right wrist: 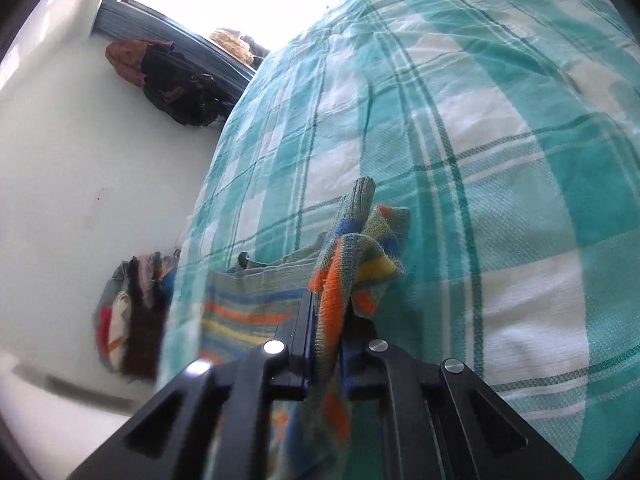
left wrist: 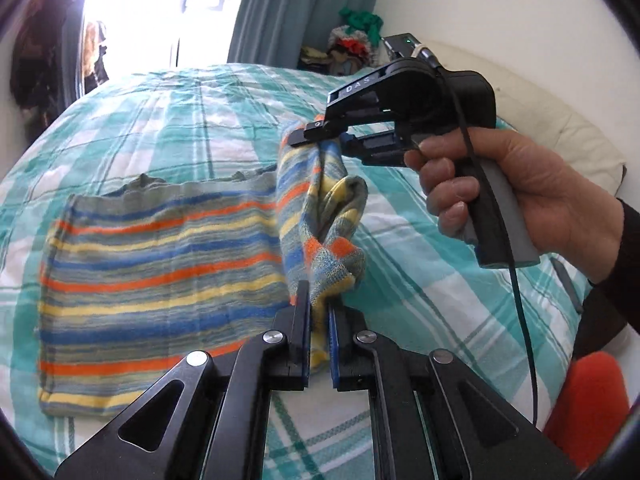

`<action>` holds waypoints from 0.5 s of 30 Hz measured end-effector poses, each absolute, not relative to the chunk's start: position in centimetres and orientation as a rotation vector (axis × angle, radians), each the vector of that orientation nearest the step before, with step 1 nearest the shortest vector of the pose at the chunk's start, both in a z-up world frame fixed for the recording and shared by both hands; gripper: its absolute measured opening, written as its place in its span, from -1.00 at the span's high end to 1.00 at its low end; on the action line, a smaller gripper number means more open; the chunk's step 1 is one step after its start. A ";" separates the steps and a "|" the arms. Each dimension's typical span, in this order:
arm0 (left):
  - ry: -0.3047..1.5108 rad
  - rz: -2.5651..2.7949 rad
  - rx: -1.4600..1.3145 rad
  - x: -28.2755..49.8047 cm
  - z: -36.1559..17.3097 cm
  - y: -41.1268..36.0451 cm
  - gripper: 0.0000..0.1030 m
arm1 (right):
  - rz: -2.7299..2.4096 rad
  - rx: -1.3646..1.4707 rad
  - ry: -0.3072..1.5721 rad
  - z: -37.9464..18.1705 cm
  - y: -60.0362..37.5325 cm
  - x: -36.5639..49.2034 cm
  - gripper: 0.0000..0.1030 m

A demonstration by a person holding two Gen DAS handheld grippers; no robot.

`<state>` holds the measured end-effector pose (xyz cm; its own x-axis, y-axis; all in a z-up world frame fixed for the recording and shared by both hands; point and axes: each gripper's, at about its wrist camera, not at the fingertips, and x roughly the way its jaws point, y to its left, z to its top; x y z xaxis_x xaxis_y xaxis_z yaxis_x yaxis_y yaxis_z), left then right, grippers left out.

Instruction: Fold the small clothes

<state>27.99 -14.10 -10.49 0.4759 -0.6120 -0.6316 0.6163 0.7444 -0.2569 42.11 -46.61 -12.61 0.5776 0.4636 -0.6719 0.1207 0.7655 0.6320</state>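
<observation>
Left wrist view shows a small striped knit garment (left wrist: 160,264) spread on a bed, banded in orange, blue, yellow and grey-green, with a ribbed grey-green hem along its far edge. Most of it lies flat and roughly rectangular on the bedcover; its right side is lifted and bunched into a twisted fold that stands up off the bed. The knit is soft and fine, the stripes running lengthwise across the flat part and turning upright in the raised part.

The left gripper (left wrist: 319,312), black with blue pads, is pinched on the near end of that raised fold, cloth squeezed between its jaws. The right gripper (left wrist: 320,144), black too and held in a bare hand (left wrist: 516,204) by a grey-wrapped handle with a black cable hanging from it, clamps the far top of the same fold. In the right wrist view the right gripper's jaws are pressed on a wad of the striped cloth.

The bedcover (left wrist: 420,264) is a woven teal-and-white check with thin dark green lines, lightly wrinkled. A cream pillow (left wrist: 560,132) lies at the bed's right edge by a white wall. Teal curtains (left wrist: 304,8) hang beside a bright window, with a heap of coloured things (left wrist: 352,44) below them. A pile of clothes (right wrist: 132,316) shows beside the bed in the right wrist view.
</observation>
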 end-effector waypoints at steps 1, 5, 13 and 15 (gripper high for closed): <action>0.782 -0.715 -0.041 28.6 -10.4 -12.0 0.91 | 0.249 0.674 0.949 -11.9 -44.7 42.9 0.79; 0.843 -0.556 -0.193 30.9 -11.6 -4.5 0.91 | 0.345 0.569 0.989 -11.5 -35.1 47.1 0.79; 1.025 -0.316 -0.287 33.2 -17.6 2.3 0.61 | 0.485 0.493 1.121 -17.9 -21.0 52.3 0.59; 1.014 -0.351 -0.337 32.7 -17.5 3.5 0.55 | 0.515 0.546 1.132 -18.7 -20.6 51.7 0.22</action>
